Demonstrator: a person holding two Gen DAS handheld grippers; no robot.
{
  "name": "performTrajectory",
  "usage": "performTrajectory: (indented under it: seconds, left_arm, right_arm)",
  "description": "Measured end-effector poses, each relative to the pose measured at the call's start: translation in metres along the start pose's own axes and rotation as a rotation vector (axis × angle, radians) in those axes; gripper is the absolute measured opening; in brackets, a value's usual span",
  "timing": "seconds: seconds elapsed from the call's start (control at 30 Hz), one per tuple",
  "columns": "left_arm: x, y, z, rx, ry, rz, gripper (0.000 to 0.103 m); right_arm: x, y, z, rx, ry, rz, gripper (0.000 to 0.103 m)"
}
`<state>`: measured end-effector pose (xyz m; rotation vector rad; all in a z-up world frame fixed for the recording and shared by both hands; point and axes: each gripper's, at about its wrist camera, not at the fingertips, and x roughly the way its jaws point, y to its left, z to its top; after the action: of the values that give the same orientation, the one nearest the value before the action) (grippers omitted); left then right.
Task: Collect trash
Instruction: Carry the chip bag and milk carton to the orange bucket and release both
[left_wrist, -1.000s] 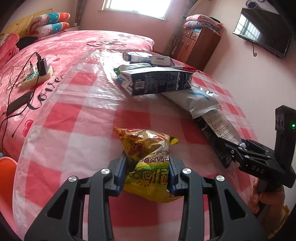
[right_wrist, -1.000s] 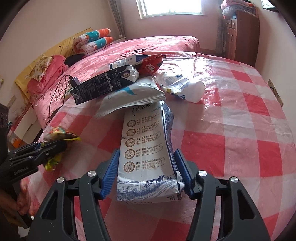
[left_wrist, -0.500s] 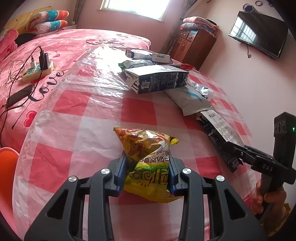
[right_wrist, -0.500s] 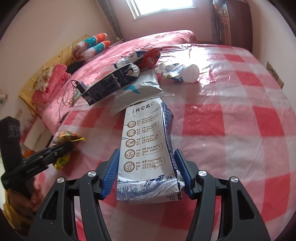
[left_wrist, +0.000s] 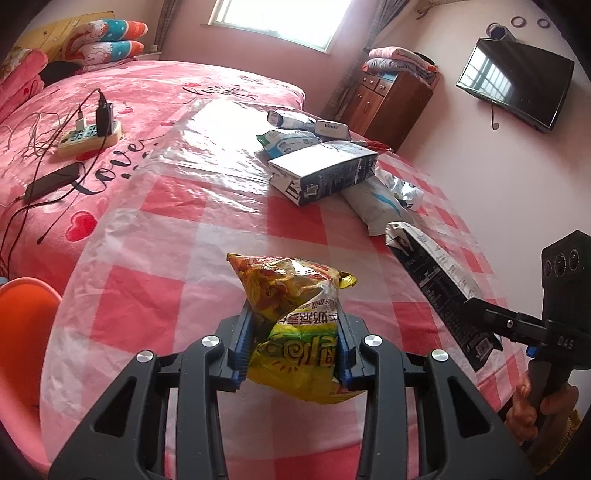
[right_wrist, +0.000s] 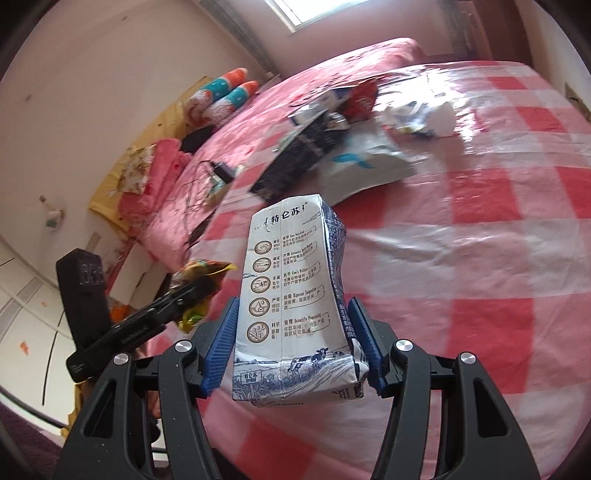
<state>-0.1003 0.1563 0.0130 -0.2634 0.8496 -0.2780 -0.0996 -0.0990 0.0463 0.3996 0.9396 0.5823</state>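
Left wrist view: dark carton (left_wrist: 325, 171) and wrappers (left_wrist: 373, 201) lie at one o'clock; left gripper (left_wrist: 293, 345) pinches snack bag (left_wrist: 295, 317), right gripper (right_wrist: 291, 343) clamps milk carton (right_wrist: 291, 291).

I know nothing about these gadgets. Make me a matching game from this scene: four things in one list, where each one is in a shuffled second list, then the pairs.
Things:
1. yellow snack bag
2. milk carton
3. dark carton
4. power strip

Places:
A. on the pink bedspread
B. in the right tool
C. lying on the checked sheet
D. in the left tool

Pairs: 1-D, 2-B, 3-C, 4-A
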Motion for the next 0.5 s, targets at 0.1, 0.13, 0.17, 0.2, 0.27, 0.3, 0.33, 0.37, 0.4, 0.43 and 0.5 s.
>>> performTrajectory:
  seconds: [0.1, 0.13, 0.17, 0.2, 0.27, 0.3, 0.33, 0.37, 0.4, 0.43, 0.5]
  left_arm:
    - [-0.010, 0.007, -0.002, -0.012, -0.016, 0.009, 0.038]
    - [-0.015, 0.011, -0.003, -0.018, -0.023, 0.014, 0.038]
    - [-0.018, 0.013, -0.004, -0.022, -0.028, 0.018, 0.038]
    - [-0.023, 0.018, -0.005, -0.030, -0.035, 0.025, 0.038]
    - [-0.032, 0.027, -0.007, -0.042, -0.046, 0.041, 0.038]
    - [-0.037, 0.032, -0.008, -0.050, -0.052, 0.051, 0.038]
    - [-0.042, 0.037, -0.008, -0.058, -0.059, 0.061, 0.038]
    - [-0.049, 0.044, -0.009, -0.070, -0.069, 0.073, 0.038]
    - [-0.056, 0.050, -0.010, -0.079, -0.079, 0.085, 0.038]
    - [-0.062, 0.055, -0.011, -0.086, -0.088, 0.098, 0.038]
    - [-0.077, 0.070, -0.014, -0.108, -0.106, 0.132, 0.038]
  right_arm:
    - [0.008, 0.019, -0.002, -0.025, 0.021, 0.043, 0.060]
    - [0.011, 0.023, -0.002, -0.032, 0.028, 0.051, 0.060]
    - [0.014, 0.030, -0.002, -0.042, 0.037, 0.060, 0.060]
    - [0.018, 0.037, -0.002, -0.054, 0.048, 0.074, 0.060]
    - [0.026, 0.051, -0.002, -0.075, 0.069, 0.102, 0.060]
    - [0.031, 0.061, -0.001, -0.092, 0.084, 0.121, 0.060]
    - [0.036, 0.070, 0.000, -0.108, 0.097, 0.137, 0.060]
    - [0.039, 0.077, 0.001, -0.121, 0.107, 0.149, 0.060]
    - [0.047, 0.090, 0.002, -0.146, 0.125, 0.168, 0.060]
    - [0.051, 0.097, 0.002, -0.160, 0.135, 0.178, 0.060]
    - [0.063, 0.119, 0.003, -0.204, 0.166, 0.209, 0.060]
